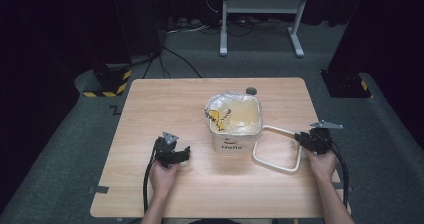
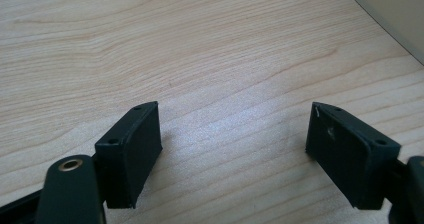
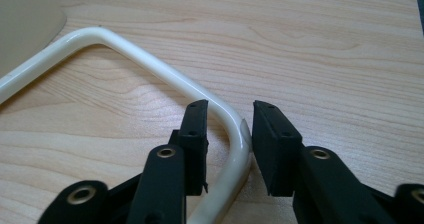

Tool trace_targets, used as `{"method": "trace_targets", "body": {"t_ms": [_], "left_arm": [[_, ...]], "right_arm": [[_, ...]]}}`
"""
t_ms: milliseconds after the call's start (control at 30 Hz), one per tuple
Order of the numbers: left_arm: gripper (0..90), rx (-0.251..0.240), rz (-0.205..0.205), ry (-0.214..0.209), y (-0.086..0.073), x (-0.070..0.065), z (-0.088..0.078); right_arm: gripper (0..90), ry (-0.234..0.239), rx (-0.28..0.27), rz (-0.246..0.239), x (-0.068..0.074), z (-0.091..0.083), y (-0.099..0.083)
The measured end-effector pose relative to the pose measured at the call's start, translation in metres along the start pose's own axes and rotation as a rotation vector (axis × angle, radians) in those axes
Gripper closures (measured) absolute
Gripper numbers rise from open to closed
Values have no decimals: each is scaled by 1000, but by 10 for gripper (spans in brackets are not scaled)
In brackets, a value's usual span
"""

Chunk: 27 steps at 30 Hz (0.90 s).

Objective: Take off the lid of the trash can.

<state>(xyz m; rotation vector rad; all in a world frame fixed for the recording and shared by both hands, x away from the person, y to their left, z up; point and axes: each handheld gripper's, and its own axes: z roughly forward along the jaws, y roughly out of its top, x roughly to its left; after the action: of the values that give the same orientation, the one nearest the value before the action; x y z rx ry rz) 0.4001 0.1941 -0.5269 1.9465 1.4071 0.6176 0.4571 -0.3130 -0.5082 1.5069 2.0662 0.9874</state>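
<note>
Item: lined bin (image 1: 235, 126) mid-table, handle (image 3: 150, 66) lying flat on the wood between the parted right gripper (image 3: 229, 115) jaws, apparently released; left gripper (image 2: 234, 129) open, idle.

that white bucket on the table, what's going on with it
A person works at a wooden table with a gripper in each hand. The white bucket, lined with a clear bag, stands upright mid-table with its handle lying flat to one side. The right gripper straddles a bend of the handle, its pads not pressing on it. The left gripper rests open over bare wood beside the bucket.
</note>
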Motion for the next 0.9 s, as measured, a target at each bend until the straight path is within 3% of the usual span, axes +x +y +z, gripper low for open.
{"method": "trace_targets", "body": {"t_ms": [633, 700, 900], "left_arm": [[221, 0, 1, 0, 0, 0, 0], [221, 0, 0, 0, 0, 0, 0], [222, 0, 0, 0, 0, 0, 0]], "right_arm": [[587, -40, 15, -41, 9, 7, -1], [580, -52, 43, -43, 9, 9, -1], [564, -68, 30, -61, 12, 10, -3]]}}
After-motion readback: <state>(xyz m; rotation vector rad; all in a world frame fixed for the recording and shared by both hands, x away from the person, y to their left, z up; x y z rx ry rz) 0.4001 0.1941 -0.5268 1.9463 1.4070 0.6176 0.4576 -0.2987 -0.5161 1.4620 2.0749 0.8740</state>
